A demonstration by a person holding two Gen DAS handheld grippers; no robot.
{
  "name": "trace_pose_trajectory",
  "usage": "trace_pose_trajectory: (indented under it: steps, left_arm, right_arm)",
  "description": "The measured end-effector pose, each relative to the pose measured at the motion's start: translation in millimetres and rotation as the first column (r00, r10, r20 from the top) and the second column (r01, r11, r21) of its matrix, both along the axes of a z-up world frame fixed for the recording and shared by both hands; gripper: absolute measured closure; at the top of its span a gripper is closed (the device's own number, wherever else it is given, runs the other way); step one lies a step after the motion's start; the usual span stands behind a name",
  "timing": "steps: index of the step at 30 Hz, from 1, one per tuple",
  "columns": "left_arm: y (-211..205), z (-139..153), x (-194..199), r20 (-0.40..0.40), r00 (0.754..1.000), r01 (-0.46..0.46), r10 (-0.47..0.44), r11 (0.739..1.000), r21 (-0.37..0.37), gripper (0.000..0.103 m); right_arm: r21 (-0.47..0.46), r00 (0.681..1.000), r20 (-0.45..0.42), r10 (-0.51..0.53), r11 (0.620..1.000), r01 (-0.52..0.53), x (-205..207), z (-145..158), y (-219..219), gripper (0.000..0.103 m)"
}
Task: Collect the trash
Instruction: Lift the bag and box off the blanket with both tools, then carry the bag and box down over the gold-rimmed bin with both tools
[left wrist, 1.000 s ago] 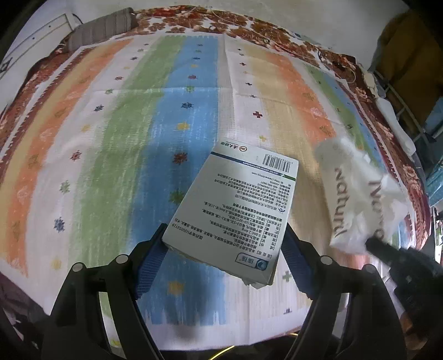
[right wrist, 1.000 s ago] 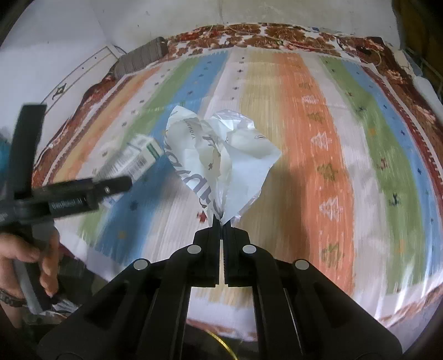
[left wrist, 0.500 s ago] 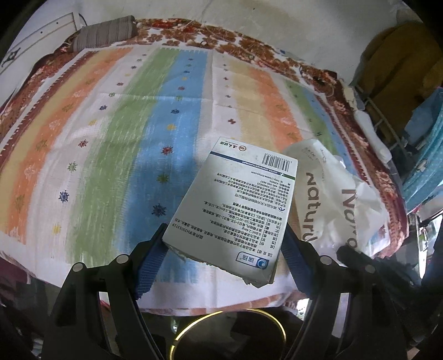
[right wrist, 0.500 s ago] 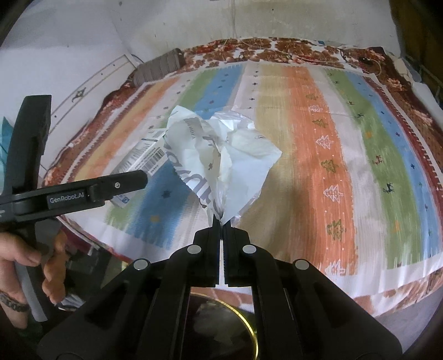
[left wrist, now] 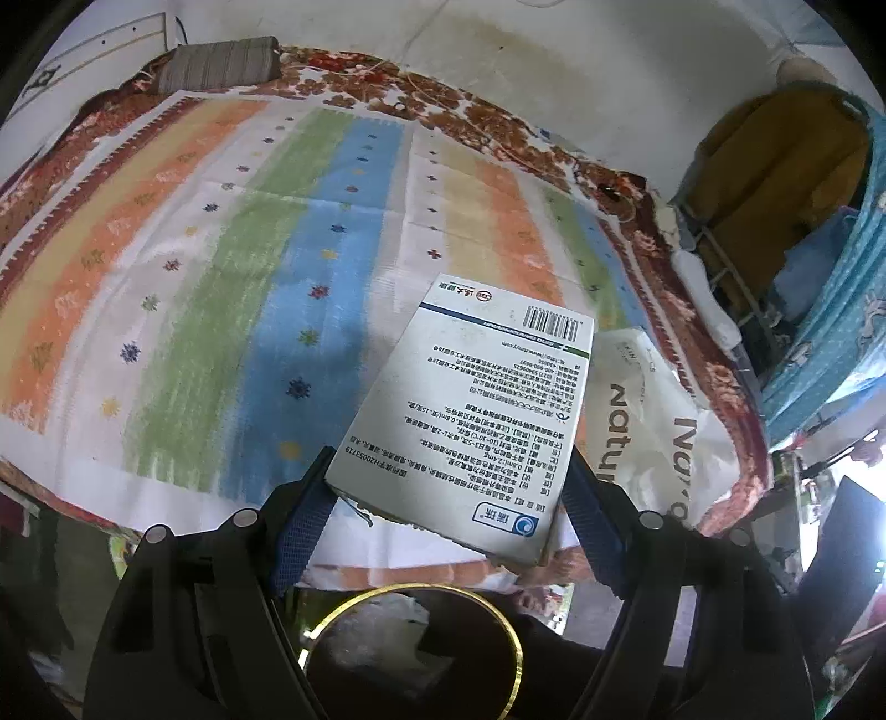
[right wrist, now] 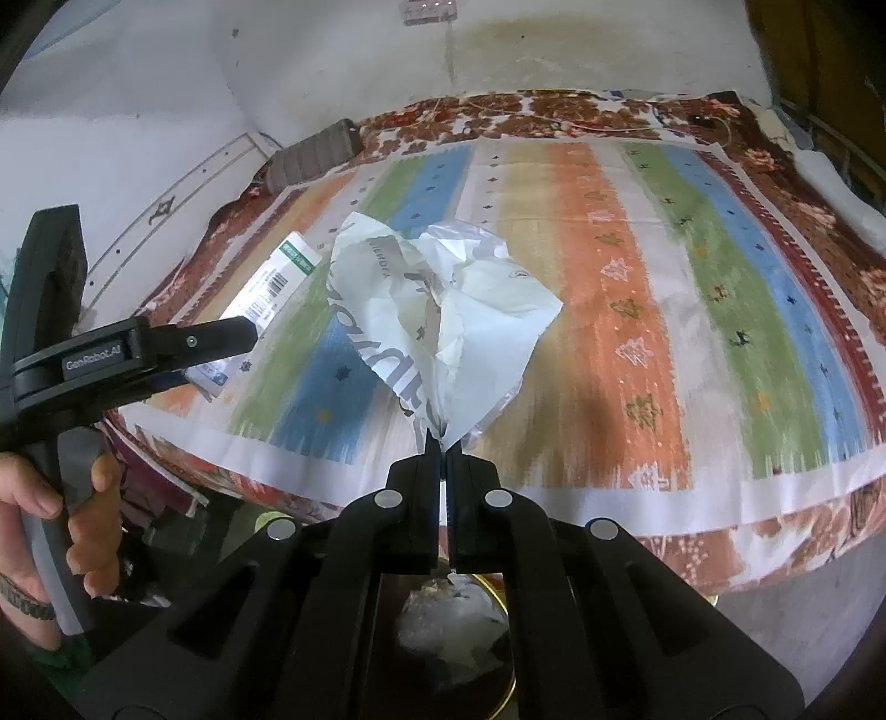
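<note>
My left gripper [left wrist: 451, 493] is shut on a flat white medicine box [left wrist: 470, 410] with a barcode and printed text, held above the bed's near edge. The box also shows in the right wrist view [right wrist: 271, 288], beside the left gripper [right wrist: 221, 340]. My right gripper [right wrist: 441, 443] is shut on a crumpled white paper bag [right wrist: 443, 310] with grey lettering. The bag also shows in the left wrist view [left wrist: 653, 421], right of the box. A dark bin with a gold rim [left wrist: 410, 648] sits below both grippers and holds crumpled white trash [right wrist: 448, 626].
The striped bedspread [left wrist: 232, 266] covers the bed ahead. A grey striped cushion [left wrist: 221, 63] lies at the far left corner. A rack with yellow and blue cloth [left wrist: 786, 183] stands to the right. A white wall [right wrist: 498, 50] is behind the bed.
Both grippers have pulled back from over the bed toward its near edge with their loads. The gold-rimmed bin has come into view beneath them.
</note>
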State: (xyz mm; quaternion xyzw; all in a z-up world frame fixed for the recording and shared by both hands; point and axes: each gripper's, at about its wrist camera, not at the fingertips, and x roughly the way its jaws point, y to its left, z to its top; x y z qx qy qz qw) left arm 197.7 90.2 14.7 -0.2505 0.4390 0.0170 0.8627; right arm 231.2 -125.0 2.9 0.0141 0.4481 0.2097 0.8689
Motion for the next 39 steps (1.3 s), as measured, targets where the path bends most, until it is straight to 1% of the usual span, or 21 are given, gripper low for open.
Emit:
trace_pose_trajectory:
  steps: [3, 8, 10, 14, 17, 19, 23, 29, 31, 36, 39]
  left_arm:
    - [-8.1, 3.4, -13.5, 0.021, 1.000, 0.002, -0.001, 0.999, -0.036, 0.026]
    - [-20.9, 3.4, -38.6, 0.046, 0.999, 0.002, 0.000, 0.999, -0.051, 0.026]
    - [-25.5, -3.1, -50.5, 0.033, 0.999, 0.001, 0.002, 0.998, -0.068, 0.026]
    - [-32.5, -15.2, -66.6, 0.010, 1.000, -0.005, 0.006, 0.995, -0.096, 0.026]
    - [-35.8, -21.6, -81.1, 0.009, 1.000, -0.012, 0.014, 0.993, -0.116, 0.026]
    - [-37.0, -29.7, -91.9, -0.002, 1.000, -0.017, 0.017, 0.989, -0.147, 0.026]
    - [-44.5, -39.9, -106.1, -0.020, 1.000, -0.017, 0.015, 0.989, -0.148, 0.026]
    - [-51.5, -56.2, -127.9, -0.030, 0.999, -0.032, 0.027, 0.980, -0.199, 0.026]
    - [-52.4, -61.6, -132.9, -0.037, 0.999, -0.036, 0.029, 0.978, -0.206, 0.026]
    - [-45.1, -73.6, -144.2, -0.059, 0.995, -0.091, 0.079, 0.966, -0.242, 0.026]
    - [-45.2, -74.4, -148.1, -0.051, 0.996, -0.082, 0.071, 0.964, -0.253, 0.026]
  right_arm:
    - [-0.004, 1.000, 0.016, 0.000, 1.000, 0.000, -12.7, 1.5, -3.0, 0.102]
    - [0.004, 1.000, 0.005, -0.001, 1.000, 0.001, -37.4, -4.3, -8.5, 0.102]
    - [0.012, 1.000, -0.008, 0.000, 1.000, 0.000, -45.6, -8.6, -10.3, 0.102]
    - [0.000, 1.000, -0.017, 0.014, 1.000, -0.014, -61.5, -16.6, -7.2, 0.102]
    - [-0.010, 0.999, -0.038, -0.003, 1.000, 0.003, -70.9, -24.2, -11.1, 0.102]
    - [-0.002, 0.998, -0.056, -0.003, 1.000, 0.003, -78.0, -29.6, -14.5, 0.102]
    - [-0.025, 0.998, -0.062, 0.006, 1.000, -0.008, -90.2, -37.9, -15.0, 0.102]
    - [-0.041, 0.994, -0.111, 0.018, 0.999, -0.022, -109.5, -57.5, -14.9, 0.102]
    - [-0.053, 0.991, -0.129, 0.024, 0.998, -0.031, -116.3, -65.4, -14.4, 0.102]
    - [-0.059, 0.984, -0.179, 0.024, 0.998, -0.035, -127.5, -81.4, -14.1, 0.102]
    - [-0.062, 0.979, -0.199, 0.040, 0.997, -0.054, -136.7, -91.5, -8.9, 0.102]
